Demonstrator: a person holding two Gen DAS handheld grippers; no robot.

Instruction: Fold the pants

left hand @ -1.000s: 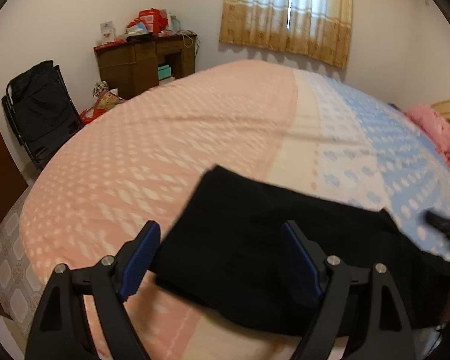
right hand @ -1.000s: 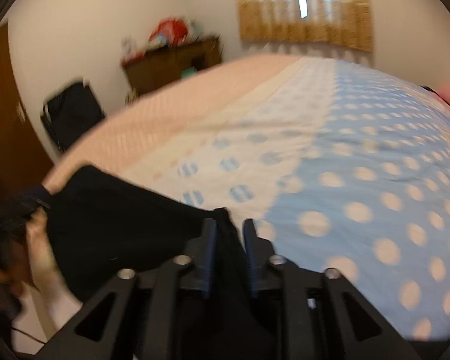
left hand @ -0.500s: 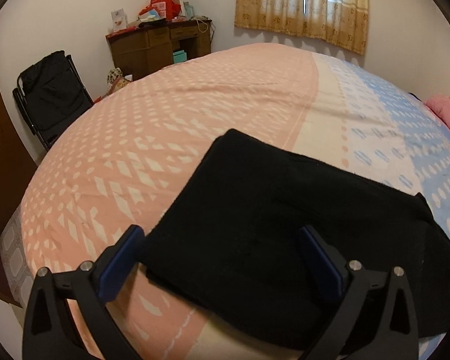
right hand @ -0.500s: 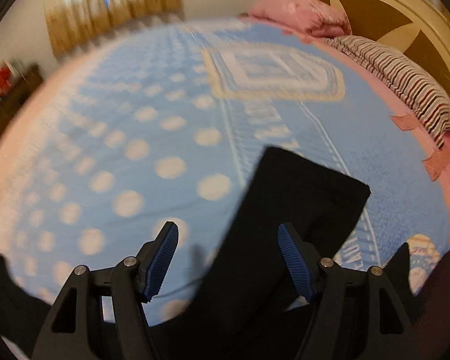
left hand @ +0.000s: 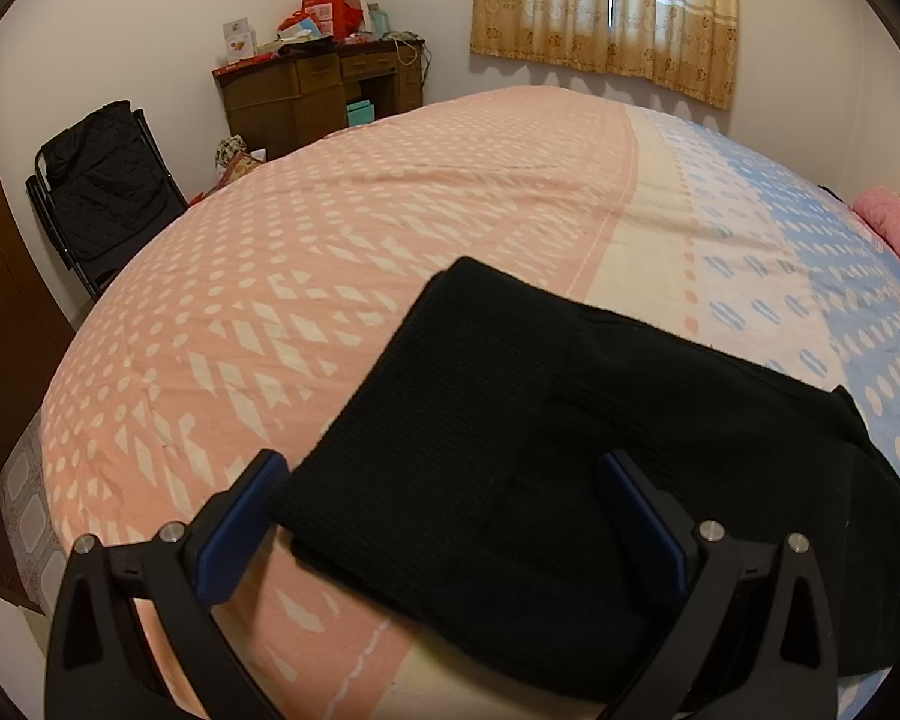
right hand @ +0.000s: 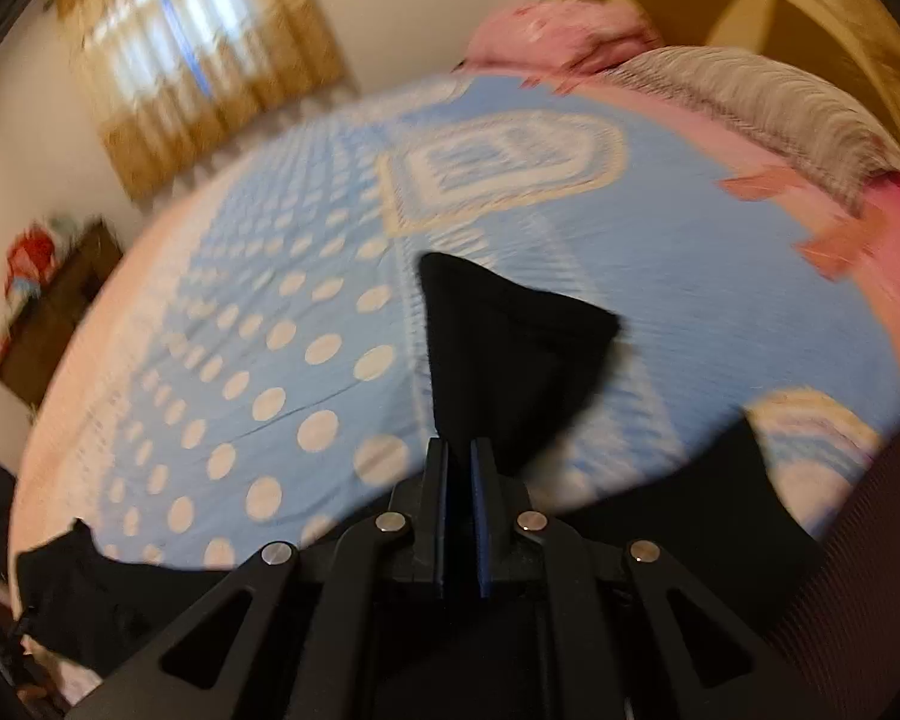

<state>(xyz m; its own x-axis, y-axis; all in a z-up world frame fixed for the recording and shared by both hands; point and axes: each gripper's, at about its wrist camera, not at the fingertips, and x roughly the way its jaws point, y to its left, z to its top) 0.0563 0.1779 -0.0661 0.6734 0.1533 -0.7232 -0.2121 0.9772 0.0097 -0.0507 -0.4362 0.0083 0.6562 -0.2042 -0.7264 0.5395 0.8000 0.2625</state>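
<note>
Spread wide, the jaws of our left gripper [left hand: 444,510] hover just above the folded end of the black pants [left hand: 510,450], gripping nothing. We see the pants lying flat on the bedspread [left hand: 330,240], across its pink, cream and blue bands. Further right, the jaws of our right gripper [right hand: 459,468] are pinched together on a leg end of the pants [right hand: 504,348], which rises from the tips over the blue dotted part of the bedspread [right hand: 270,330].
</note>
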